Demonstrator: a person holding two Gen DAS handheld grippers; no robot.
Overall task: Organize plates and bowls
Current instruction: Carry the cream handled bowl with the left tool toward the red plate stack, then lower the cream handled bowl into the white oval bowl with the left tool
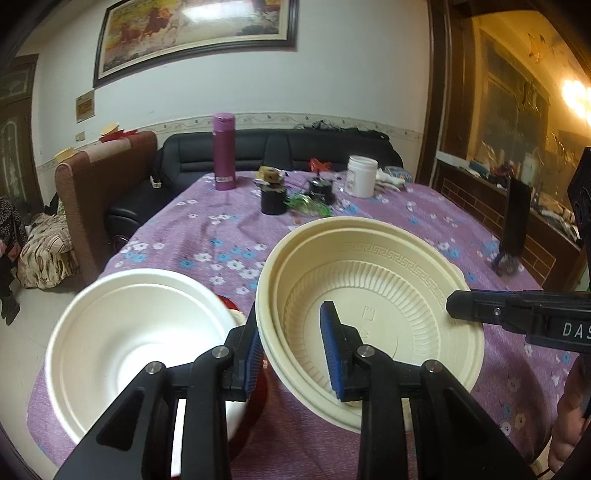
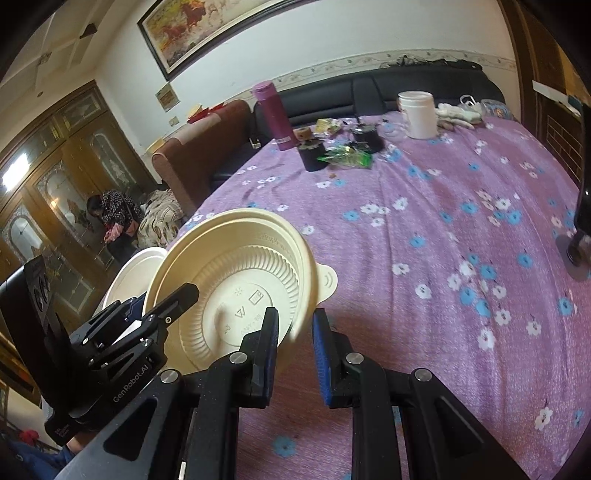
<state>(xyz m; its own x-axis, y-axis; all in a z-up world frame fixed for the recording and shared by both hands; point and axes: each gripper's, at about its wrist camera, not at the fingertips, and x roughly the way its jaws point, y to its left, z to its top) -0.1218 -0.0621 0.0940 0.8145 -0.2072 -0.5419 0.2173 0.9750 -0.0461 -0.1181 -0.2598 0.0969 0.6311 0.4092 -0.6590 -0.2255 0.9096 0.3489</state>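
The cream bowl [image 1: 369, 295], ribbed inside with a key-pattern band under its rim, is tilted up off the purple flowered tablecloth [image 1: 207, 236] near the table's front edge, its open side turned toward the right wrist camera [image 2: 236, 280]. A second rim line inside it suggests two nested bowls, though that cannot be told for sure. The left gripper [image 1: 291, 314] straddles the bowl's left rim, one blue pad against the outer wall and the other inside; whether the inner pad actually presses on the wall cannot be told. The right gripper [image 2: 295, 317] has the opposite rim running down between its blue pads, which are drawn nearly together and pinch it; from the left wrist its black finger [image 1: 454, 306] lies over the right rim. Just left of the cream bowl sits a plain white bowl [image 1: 129, 332], upright, on something red [image 1: 255, 384] that shows beneath it. Well apart, toward the far side of the table, stand a purple flask [image 1: 224, 151], a white jar [image 1: 361, 175], two small black pots [image 1: 273, 199] and a green wrapper [image 1: 310, 205]. A black stand [image 1: 515, 221] is at the table's right edge. Behind the table are a black sofa [image 1: 258, 147] and, on the wall, a framed painting [image 1: 192, 33]
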